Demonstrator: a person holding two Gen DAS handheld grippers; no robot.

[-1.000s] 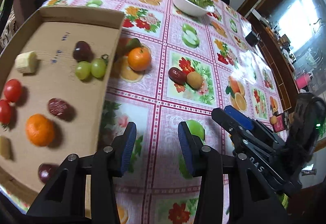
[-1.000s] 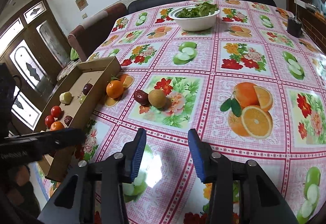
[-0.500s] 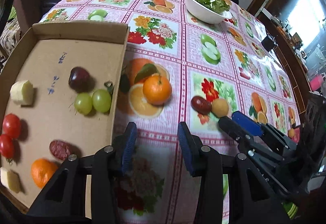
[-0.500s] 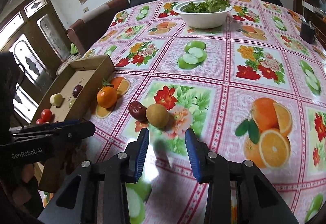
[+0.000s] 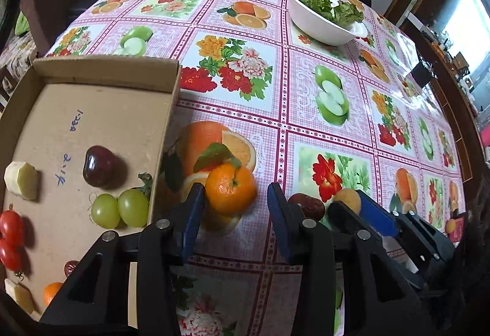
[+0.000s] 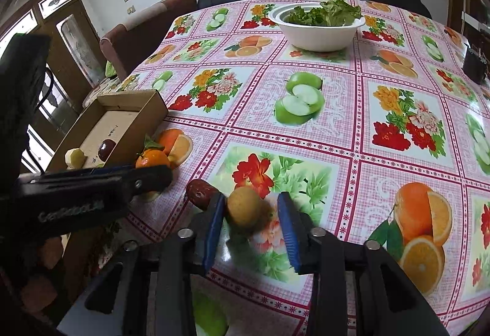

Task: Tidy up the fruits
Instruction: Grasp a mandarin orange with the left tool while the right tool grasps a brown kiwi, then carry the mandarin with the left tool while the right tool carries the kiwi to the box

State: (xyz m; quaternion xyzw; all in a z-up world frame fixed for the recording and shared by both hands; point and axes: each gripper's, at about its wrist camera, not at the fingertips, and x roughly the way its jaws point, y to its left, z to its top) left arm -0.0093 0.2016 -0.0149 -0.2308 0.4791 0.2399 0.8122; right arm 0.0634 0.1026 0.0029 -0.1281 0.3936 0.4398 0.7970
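A small orange [image 5: 231,187] lies on the tablecloth just right of the cardboard tray [image 5: 107,72]. My left gripper [image 5: 235,213] straddles it with its jaws closing; the left pad is next to the peel and the right pad stands apart. A round tan fruit [image 6: 245,207] sits between the fingers of my right gripper [image 6: 251,229], whose jaws are closing, with a gap still showing on the right side. A red date [image 6: 200,192] lies just outside its left finger. The tray holds a dark plum [image 5: 102,166], two green grapes [image 5: 119,210], tomatoes [image 5: 10,235] and other pieces.
A white bowl of greens [image 5: 324,20] stands at the far side of the table. A small black object [image 6: 474,66] sits near the right edge. Dark sofa seats line the far edge, and the tray's wall rises close to the left fingers.
Both grippers have moved forward over the table. The orange now lies between the left fingers and the tan fruit between the right fingers. The right jaws have narrowed.
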